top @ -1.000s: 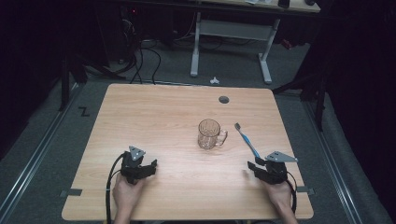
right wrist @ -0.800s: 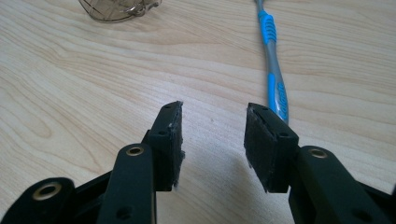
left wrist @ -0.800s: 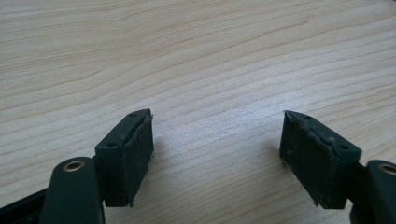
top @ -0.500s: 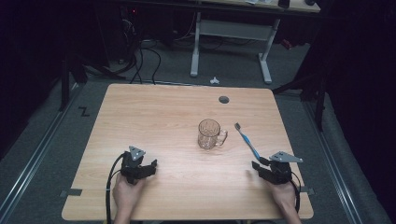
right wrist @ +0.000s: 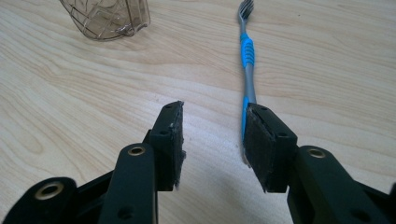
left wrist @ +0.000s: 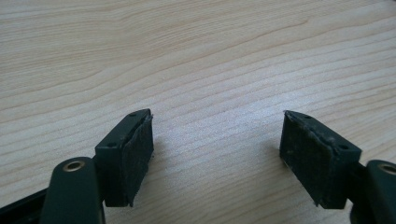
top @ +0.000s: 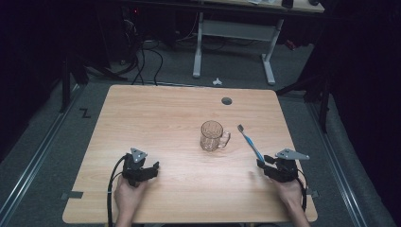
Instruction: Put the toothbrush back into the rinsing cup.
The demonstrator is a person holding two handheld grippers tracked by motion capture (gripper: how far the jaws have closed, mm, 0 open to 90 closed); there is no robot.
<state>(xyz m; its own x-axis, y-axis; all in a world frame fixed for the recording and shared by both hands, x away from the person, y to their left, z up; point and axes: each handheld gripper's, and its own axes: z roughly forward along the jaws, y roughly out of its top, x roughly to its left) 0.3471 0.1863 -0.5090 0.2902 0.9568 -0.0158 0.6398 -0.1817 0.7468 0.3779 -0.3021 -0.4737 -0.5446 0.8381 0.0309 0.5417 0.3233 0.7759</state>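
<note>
Resting low on the tabletop (top: 161, 118), the right gripper (right wrist: 212, 140) had its fingers (right wrist: 170, 140) partly spread with nothing pinched, having just closed a little. The toothbrush (right wrist: 247, 60) lay flat just right of the mug (top: 213, 135), its head level with the mug and its handle end touching the inner face of that gripper's right-hand finger. The left gripper (left wrist: 215, 154), well left of the mug, sat with fingers spread wide over bare wood.
</note>
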